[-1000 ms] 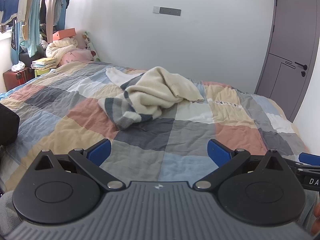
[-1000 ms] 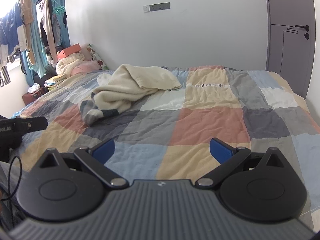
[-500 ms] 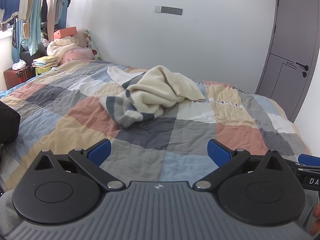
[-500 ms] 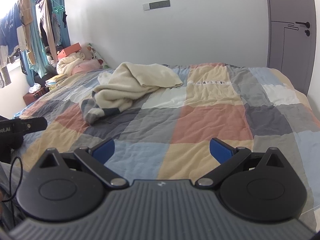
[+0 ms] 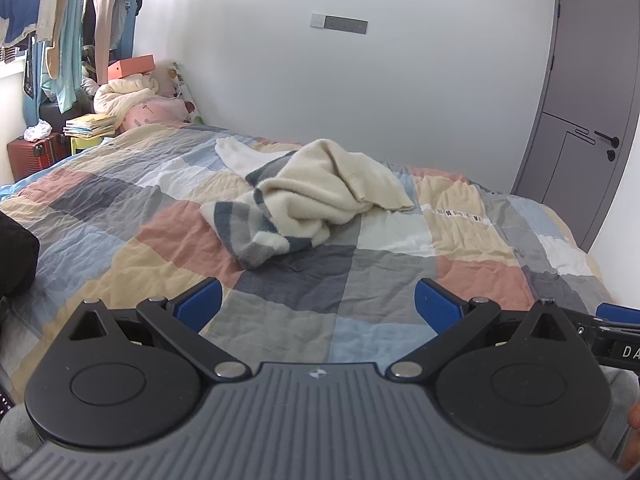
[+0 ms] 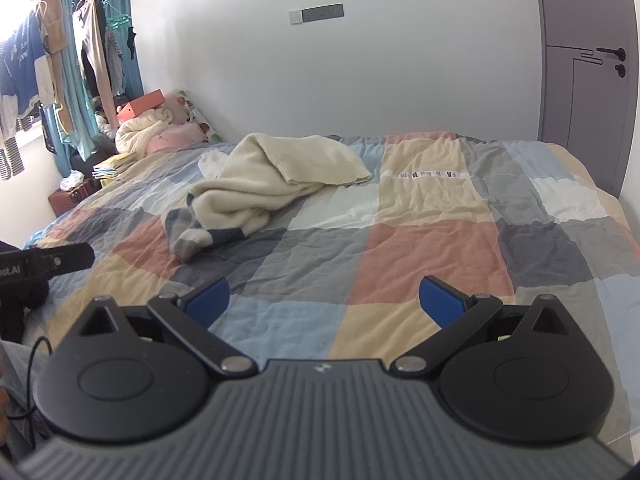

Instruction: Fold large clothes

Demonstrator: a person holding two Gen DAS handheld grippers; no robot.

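A crumpled cream sweater [image 5: 316, 196] [image 6: 272, 176] with grey and navy striped parts lies in a heap on the bed's patchwork quilt [image 5: 380, 276] [image 6: 424, 256]. My left gripper [image 5: 318, 306] hovers open over the near edge of the bed, well short of the sweater, nothing between its blue pads. My right gripper [image 6: 324, 298] is open too, over the near quilt, with the sweater ahead and to its left. The right gripper's tip shows at the right edge of the left wrist view; the left gripper's shows at the left edge of the right wrist view.
A white wall runs behind the bed, with a grey door [image 5: 580, 120] [image 6: 588, 52] at the right. Clothes hang on a rack [image 5: 60, 20] [image 6: 72, 60] at the far left, above piled bedding [image 5: 132, 100], books and a red suitcase [image 5: 32, 154].
Both grippers have drifted slightly; the view has tilted down a little, so the sweater sits a bit higher in frame. Both stay open, and the sweater has not moved.
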